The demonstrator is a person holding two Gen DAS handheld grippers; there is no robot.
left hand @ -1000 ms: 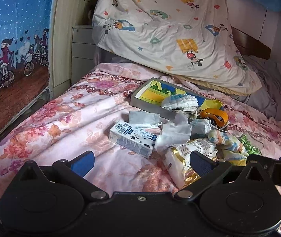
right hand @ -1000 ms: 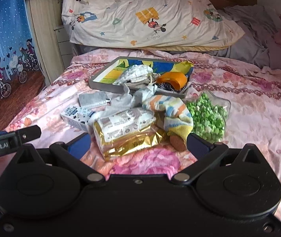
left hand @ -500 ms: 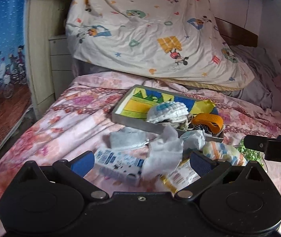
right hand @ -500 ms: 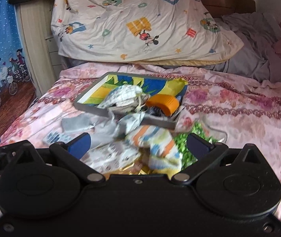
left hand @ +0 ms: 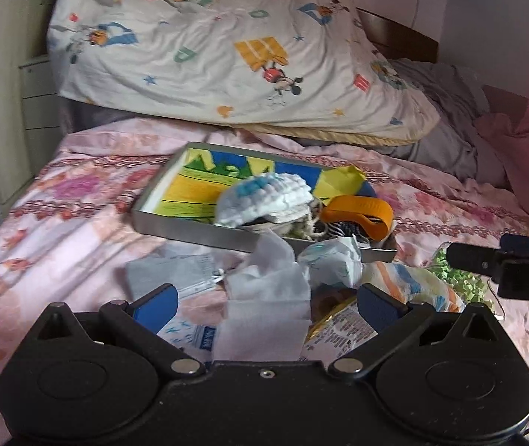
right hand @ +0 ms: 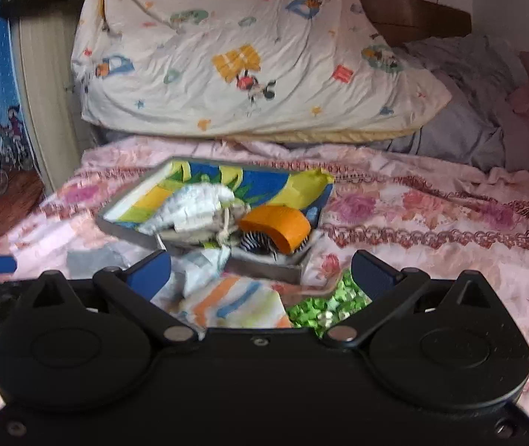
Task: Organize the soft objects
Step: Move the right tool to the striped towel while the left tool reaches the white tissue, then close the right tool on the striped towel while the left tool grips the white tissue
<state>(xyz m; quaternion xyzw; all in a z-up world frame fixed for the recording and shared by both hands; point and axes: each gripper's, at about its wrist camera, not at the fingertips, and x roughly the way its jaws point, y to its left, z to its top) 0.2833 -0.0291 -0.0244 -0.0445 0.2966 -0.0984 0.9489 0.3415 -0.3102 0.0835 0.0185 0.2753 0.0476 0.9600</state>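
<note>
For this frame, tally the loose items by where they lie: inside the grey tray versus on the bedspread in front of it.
Inside the grey tray: 2 clear ones, the white-and-blue quilted bundle and the orange curved plastic piece; more beneath is hidden.
On the bedspread: 4, the white tissue sheet, the striped soft sock, the green-bead bag and the gold snack packet.
Total: 6.

Home bedroom: bed [left hand: 78, 223] under a pink floral sheet, cartoon-print pillow [left hand: 227, 48] propped against a dark wooden headboard [right hand: 413, 18] at upper right, white drawer unit [left hand: 37, 89] at far left, crumpled grey bedding [right hand: 468, 119] at right.
</note>
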